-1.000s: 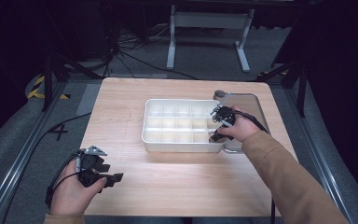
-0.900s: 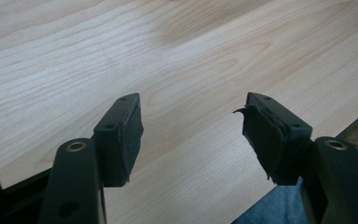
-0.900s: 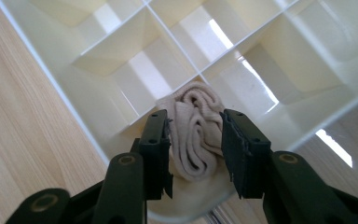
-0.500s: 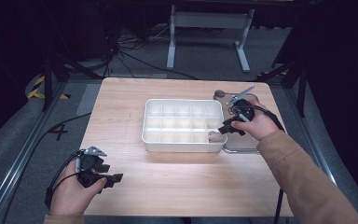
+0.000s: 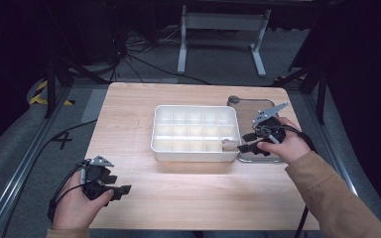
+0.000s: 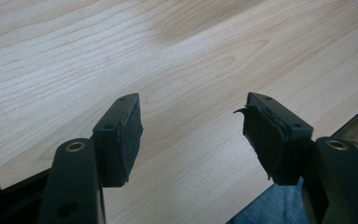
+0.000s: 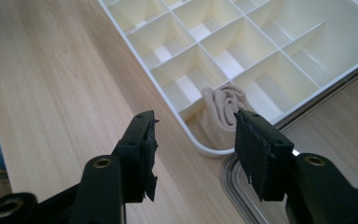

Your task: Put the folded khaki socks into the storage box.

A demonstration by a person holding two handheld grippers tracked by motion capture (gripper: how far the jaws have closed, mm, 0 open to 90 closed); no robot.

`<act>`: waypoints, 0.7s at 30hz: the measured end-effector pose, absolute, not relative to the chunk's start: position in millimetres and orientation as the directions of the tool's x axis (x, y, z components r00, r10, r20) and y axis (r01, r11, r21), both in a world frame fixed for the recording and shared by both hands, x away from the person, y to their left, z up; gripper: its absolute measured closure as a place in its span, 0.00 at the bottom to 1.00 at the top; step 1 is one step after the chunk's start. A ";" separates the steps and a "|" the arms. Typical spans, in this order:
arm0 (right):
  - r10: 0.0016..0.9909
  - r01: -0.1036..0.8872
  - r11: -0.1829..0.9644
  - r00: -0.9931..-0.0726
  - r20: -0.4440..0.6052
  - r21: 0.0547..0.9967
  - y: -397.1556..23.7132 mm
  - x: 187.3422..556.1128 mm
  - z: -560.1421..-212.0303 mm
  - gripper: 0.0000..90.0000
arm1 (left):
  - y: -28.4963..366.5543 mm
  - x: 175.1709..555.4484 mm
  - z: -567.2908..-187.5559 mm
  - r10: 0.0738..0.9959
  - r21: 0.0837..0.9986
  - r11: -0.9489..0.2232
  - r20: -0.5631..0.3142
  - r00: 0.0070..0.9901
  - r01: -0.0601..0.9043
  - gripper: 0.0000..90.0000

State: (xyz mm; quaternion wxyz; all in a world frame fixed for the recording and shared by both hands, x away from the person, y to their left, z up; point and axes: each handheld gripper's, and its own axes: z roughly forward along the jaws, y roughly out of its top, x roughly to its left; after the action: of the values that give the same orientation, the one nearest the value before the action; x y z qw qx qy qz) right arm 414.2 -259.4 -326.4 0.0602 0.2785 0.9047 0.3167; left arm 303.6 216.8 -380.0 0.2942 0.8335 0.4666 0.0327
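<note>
Now that the right gripper (image 5: pixel 250 141) has been drawn back, jaws just opened and empty, the rolled beige cloth (image 7: pixel 221 114) is judged delivered into the corner compartment of the white tray (image 5: pixel 194 154).

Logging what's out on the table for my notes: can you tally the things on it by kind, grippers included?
White divided organiser tray: 1
Beige rolled cloth, lying in the tray's corner compartment: 1
Clear metal-rimmed tray beside it: 1
Hand-held grippers, left gripper and right gripper, both open and empty: 2
Total: 5
</note>
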 end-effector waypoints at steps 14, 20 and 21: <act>0.487 0.411 0.618 -0.869 0.083 0.670 -266.4 365.8 -340.5 0.48 | 212.2 303.2 -380.3 0.787 0.519 -0.412 -0.210 0.579 0.749 0.41; 0.502 0.424 0.622 -0.861 0.080 0.658 -270.3 355.4 -358.3 0.47 | 212.6 303.6 -380.6 0.785 0.514 -0.417 -0.211 0.582 0.749 0.41; 0.507 0.428 0.620 -0.858 0.080 0.658 -271.4 353.9 -359.9 0.46 | 212.6 303.6 -380.6 0.785 0.514 -0.417 -0.211 0.582 0.749 0.41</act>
State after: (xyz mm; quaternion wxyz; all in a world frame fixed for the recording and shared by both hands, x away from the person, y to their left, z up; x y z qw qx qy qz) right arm 353.9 -271.4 -359.9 0.0565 0.2601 0.8982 0.3499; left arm 303.6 212.6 -380.6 0.2886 0.8412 0.4561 0.0313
